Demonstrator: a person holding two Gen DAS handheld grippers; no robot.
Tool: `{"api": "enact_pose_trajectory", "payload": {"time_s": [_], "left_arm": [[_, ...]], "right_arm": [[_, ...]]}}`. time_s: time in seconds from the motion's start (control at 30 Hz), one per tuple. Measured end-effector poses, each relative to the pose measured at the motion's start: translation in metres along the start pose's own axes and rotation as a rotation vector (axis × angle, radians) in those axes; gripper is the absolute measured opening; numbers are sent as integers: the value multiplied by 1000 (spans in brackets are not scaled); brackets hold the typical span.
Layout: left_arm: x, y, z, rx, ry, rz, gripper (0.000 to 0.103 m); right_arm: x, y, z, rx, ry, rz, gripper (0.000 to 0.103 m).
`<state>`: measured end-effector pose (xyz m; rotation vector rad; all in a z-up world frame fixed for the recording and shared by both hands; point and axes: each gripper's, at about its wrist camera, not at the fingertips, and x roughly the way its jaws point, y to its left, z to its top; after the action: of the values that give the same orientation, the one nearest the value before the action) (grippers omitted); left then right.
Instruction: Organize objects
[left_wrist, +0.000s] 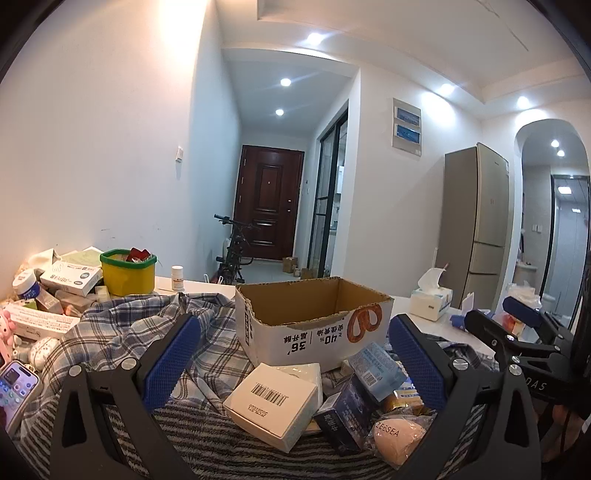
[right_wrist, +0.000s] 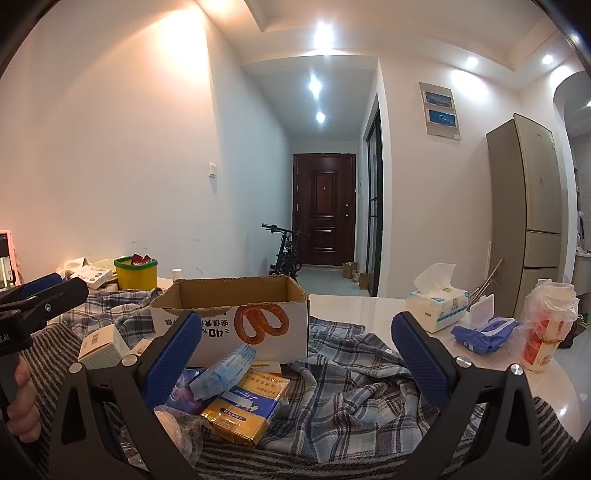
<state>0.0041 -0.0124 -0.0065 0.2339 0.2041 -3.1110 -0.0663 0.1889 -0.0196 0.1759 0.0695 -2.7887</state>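
1. Striped blanket (left_wrist: 221, 443) and plaid shirt (right_wrist: 351, 387) cover the near desk (right_wrist: 369, 306).
2. Open cardboard box (left_wrist: 314, 325) sits centre, farther back.
3. Small packages, including a white barcode box (left_wrist: 273, 406), lie just before it.
4. Left tongs (left_wrist: 295, 369) and right tongs (right_wrist: 295, 365) are both released, holding nothing.

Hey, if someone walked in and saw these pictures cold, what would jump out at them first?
Probably the open cardboard box with the pretzel print, standing mid-table on a rumpled plaid cloth, with small packages heaped against its near side, among them a white barcode box. Next, the yellow tub with a green rim at the far left. Both the left gripper and the right gripper are wide open, holding nothing.
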Motion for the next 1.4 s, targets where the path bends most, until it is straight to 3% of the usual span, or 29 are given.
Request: {"api": "enact_pose_trajectory", "payload": {"time_s": [0.37,0.7,1.4], "left_arm": [[-4,-4,1,16,-22,1,103],[-6,-4,1,17,-24,2,103],[-7,-4,1,20,-26,7,103]], "right_arm": [[-4,1,4,-7,13,-23,103],[-7,1,1,-60,-31,-40,103],[-4,-1,1,-16,-30,-40,103]]}}
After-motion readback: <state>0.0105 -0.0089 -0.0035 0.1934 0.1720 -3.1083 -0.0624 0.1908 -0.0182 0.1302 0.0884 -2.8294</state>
